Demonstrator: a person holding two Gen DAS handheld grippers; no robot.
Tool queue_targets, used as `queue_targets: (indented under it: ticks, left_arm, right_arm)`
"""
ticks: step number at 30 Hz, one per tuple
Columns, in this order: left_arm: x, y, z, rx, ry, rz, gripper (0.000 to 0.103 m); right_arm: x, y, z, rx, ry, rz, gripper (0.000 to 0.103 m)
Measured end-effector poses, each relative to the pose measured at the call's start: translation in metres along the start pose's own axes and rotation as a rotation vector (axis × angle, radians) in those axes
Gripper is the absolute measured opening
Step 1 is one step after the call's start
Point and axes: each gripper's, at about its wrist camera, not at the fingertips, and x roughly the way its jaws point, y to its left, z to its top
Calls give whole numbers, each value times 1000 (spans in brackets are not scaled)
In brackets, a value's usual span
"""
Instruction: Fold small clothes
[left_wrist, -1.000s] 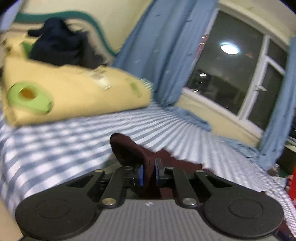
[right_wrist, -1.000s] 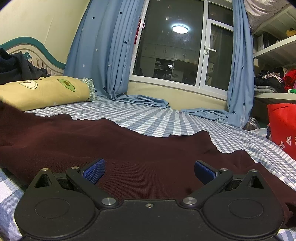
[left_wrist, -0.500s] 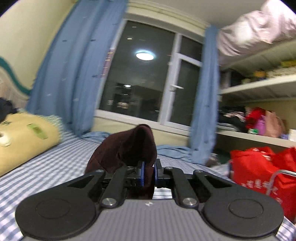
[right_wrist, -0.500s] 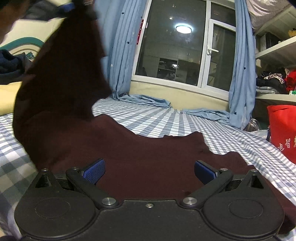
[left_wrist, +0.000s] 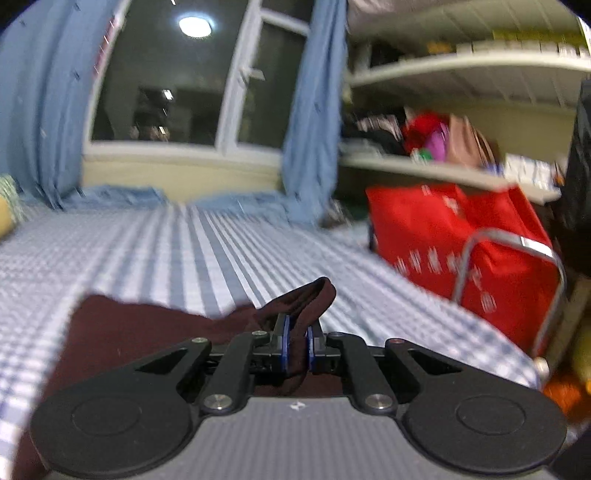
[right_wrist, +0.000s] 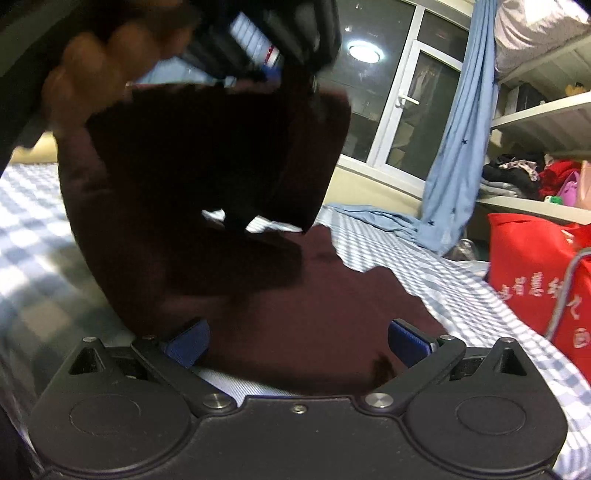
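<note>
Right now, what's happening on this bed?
A person is folding a maroon garment on the checked bedsheet. The left gripper is shut on a bunched edge of it, and the right wrist view shows that part lifted over the rest, which lies flat. The right gripper hovers open above the flat part, gripping nothing.

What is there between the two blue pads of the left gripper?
A bunched edge of the dark red garment is pinched between the pads of the left gripper. The left wrist view shows this.
</note>
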Motion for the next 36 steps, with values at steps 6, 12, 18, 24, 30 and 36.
queue_targets:
  ticks: [6, 12, 18, 24, 30, 36]
  left_arm:
    - [13, -1, -33, 35, 125, -23, 9]
    - [4, 19, -51, -9, 212, -48, 17]
    - [-12, 32, -63, -21, 242, -64, 43]
    - [-48, 30, -60, 25, 165, -77, 84]
    - [-95, 40, -64, 64, 80, 62, 100]
    - [-132, 71, -84, 36, 52, 216, 102]
  right_arm:
    - [-14, -13, -24, -35, 31, -44, 103]
    - [-22, -27, -32, 2, 34, -49, 103]
    - [-19, -29, -29, 0, 45, -52, 102]
    - [-20, -33, -27, 2, 47, -51, 102]
    - [-28, -42, -20, 50, 24, -42, 102]
    - [-29, -61, 1, 183, 1, 3, 102]
